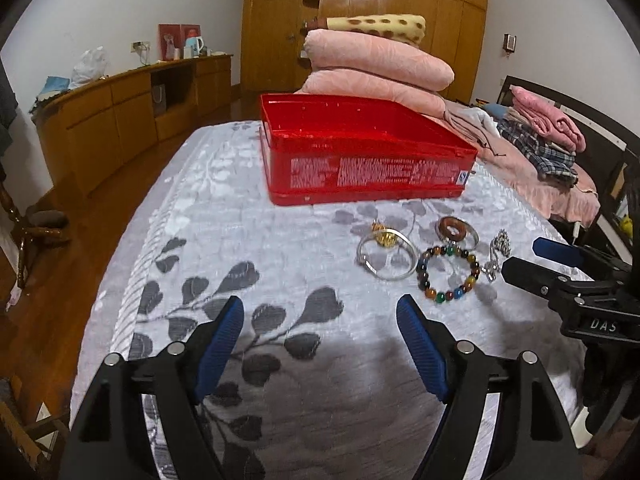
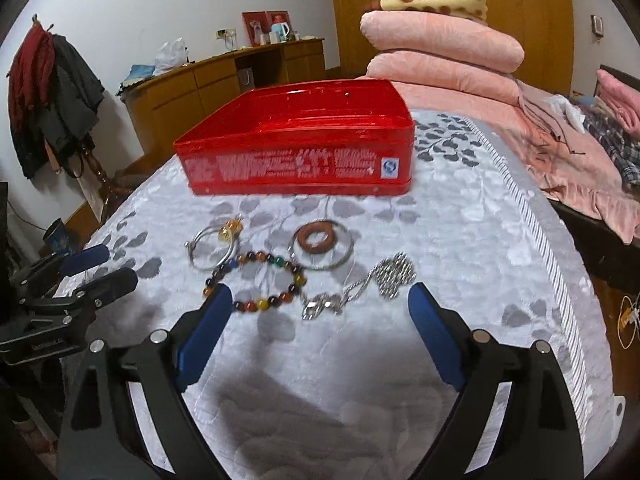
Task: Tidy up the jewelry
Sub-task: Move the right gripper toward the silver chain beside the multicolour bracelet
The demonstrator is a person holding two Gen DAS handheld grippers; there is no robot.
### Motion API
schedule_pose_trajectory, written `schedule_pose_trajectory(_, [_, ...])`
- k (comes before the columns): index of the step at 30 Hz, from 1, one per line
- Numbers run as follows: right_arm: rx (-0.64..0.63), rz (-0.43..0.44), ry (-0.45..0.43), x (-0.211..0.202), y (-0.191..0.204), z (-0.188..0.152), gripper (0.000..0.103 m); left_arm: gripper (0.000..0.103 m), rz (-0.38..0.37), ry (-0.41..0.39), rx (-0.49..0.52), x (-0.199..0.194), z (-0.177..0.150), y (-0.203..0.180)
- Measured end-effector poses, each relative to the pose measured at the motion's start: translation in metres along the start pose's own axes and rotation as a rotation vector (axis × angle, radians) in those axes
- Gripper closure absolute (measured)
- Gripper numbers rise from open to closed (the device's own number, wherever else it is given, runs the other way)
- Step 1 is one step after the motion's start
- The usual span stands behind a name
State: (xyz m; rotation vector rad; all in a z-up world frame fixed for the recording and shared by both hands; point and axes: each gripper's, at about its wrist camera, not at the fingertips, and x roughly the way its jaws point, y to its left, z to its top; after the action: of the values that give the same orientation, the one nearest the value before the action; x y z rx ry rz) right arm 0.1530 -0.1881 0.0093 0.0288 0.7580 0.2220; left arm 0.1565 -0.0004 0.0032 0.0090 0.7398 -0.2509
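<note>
A red tin box [image 1: 360,152] [image 2: 300,148] stands open-topped on the grey leaf-patterned bedspread [image 1: 280,248]. In front of it lie a silver bangle with a gold charm [image 1: 385,254] [image 2: 214,246], a brown wooden ring [image 1: 454,229] [image 2: 318,237] inside a thin silver hoop, a multicoloured bead bracelet [image 1: 448,276] [image 2: 256,280] and a silver chain necklace [image 1: 498,256] [image 2: 376,282]. My left gripper [image 1: 320,312] is open over bare cloth, to the left of the jewelry. My right gripper [image 2: 320,296] is open just short of the bead bracelet and chain, nothing between its pads.
Folded pink quilts [image 1: 376,64] and a spotted blanket are stacked behind the box. Loose clothes [image 1: 540,136] lie at the right. A wooden sideboard [image 1: 120,112] and wardrobe line the far walls. Coats [image 2: 48,92] hang on a stand at the left.
</note>
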Motion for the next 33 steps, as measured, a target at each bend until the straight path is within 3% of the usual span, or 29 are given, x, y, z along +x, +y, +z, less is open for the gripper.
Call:
schedule_pose_trajectory(11, [0.008,0.043,0.020,-0.002,-0.002,-0.007,0.041,0.026,-0.031,-0.006,0.022,0.004,0.003,-0.017])
schedule_pose_trajectory(17, [0.018,0.082,0.056,0.010,0.001,-0.005,0.061,0.026,-0.016,0.010,-0.012,0.011,0.004,-0.012])
schedule_pose_trajectory(33, [0.018,0.002,0.114,0.030,-0.001,0.004,0.063,0.026,-0.044,0.012,-0.028,0.015,0.008,-0.009])
